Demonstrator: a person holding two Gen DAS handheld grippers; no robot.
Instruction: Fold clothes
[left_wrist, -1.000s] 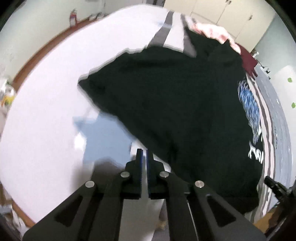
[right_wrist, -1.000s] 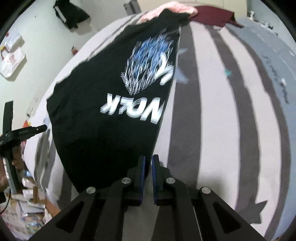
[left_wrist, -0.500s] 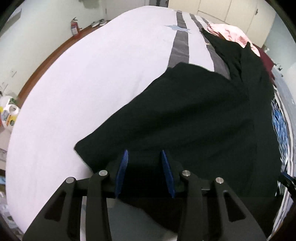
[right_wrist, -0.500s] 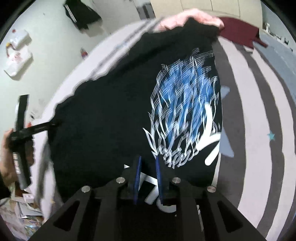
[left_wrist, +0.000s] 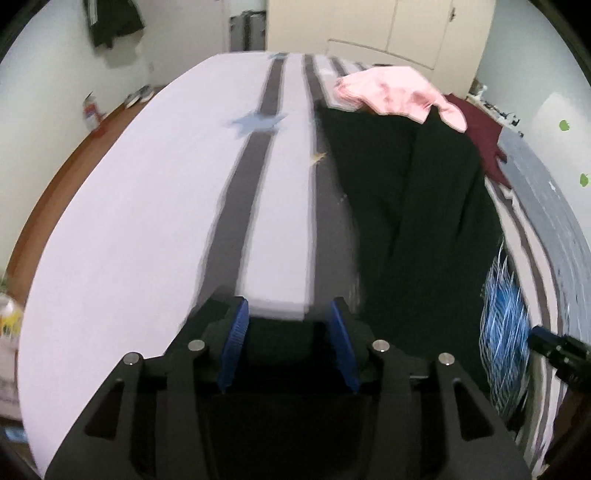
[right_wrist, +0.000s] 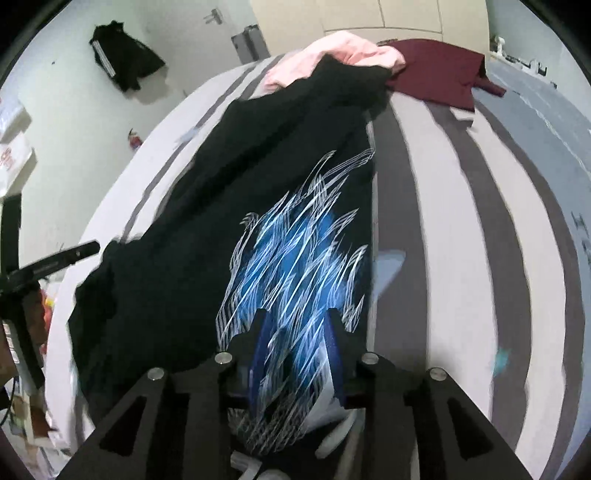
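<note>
A black T-shirt (right_wrist: 229, 206) with a blue and white print (right_wrist: 295, 254) lies lengthwise on the striped bed; in the left wrist view it (left_wrist: 417, 229) lies right of my left gripper. My left gripper (left_wrist: 288, 325) is open, with black cloth below and between its blue pads. My right gripper (right_wrist: 295, 339) is open, hovering over the printed near end of the shirt. The shirt's far end reaches a pink garment (right_wrist: 332, 55).
The bed (left_wrist: 147, 221) has white and grey stripes with a blue star (left_wrist: 256, 123). The pink garment (left_wrist: 395, 92) and a maroon one (right_wrist: 439, 70) lie at the far end. The left gripper's body (right_wrist: 22, 280) shows at the right view's left edge. Wardrobe doors stand behind.
Both grippers went from shut on the shirt's near edge to open, letting it go. The shirt now lies narrower on the bed, and the left gripper has swung left over bare bedding.
</note>
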